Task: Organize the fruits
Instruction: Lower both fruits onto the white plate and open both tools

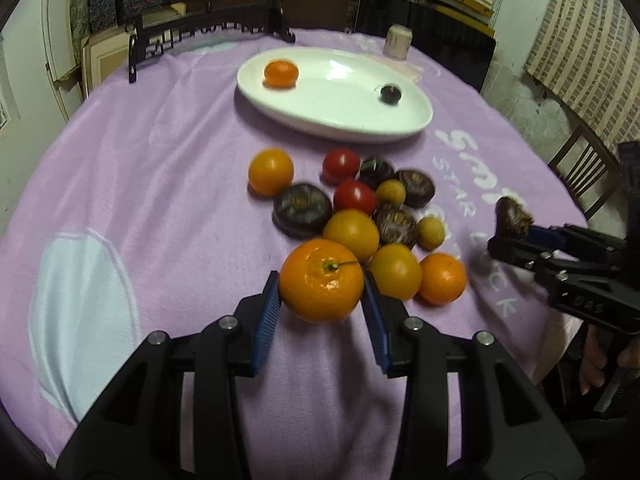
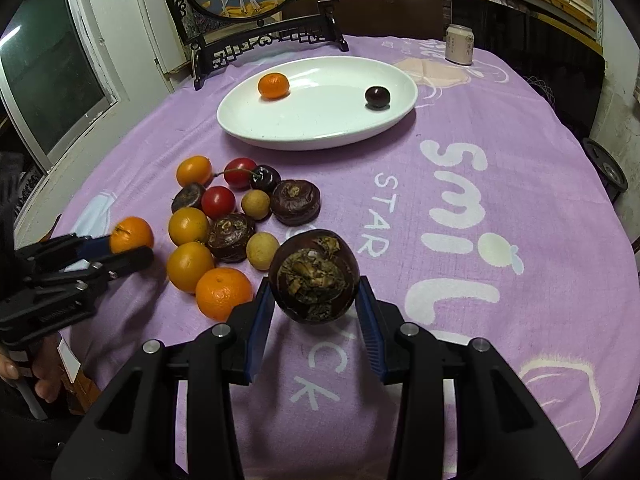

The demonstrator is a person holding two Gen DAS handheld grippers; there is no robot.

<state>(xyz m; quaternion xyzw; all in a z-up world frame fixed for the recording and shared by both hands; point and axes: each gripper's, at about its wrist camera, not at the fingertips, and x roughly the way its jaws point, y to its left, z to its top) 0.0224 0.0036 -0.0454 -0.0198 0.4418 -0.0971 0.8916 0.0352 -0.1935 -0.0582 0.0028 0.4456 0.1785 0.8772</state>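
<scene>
A lilac tablecloth (image 2: pixel 500 208) lies bare right of the fruit pile (image 2: pixel 224 224). The left gripper (image 1: pixel 320 300) clamps an orange (image 1: pixel 321 280); the right gripper (image 2: pixel 314 300) clamps a dark water chestnut (image 2: pixel 314 276). Only the right view shows the can (image 2: pixel 459 45) sharply, behind the white plate (image 2: pixel 320 136).

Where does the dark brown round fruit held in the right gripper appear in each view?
Left wrist view: dark brown round fruit at right edge, between the right gripper fingers.
Right wrist view: bottom centre, above the purple cloth.
Shared landmark: white oval plate.
</scene>
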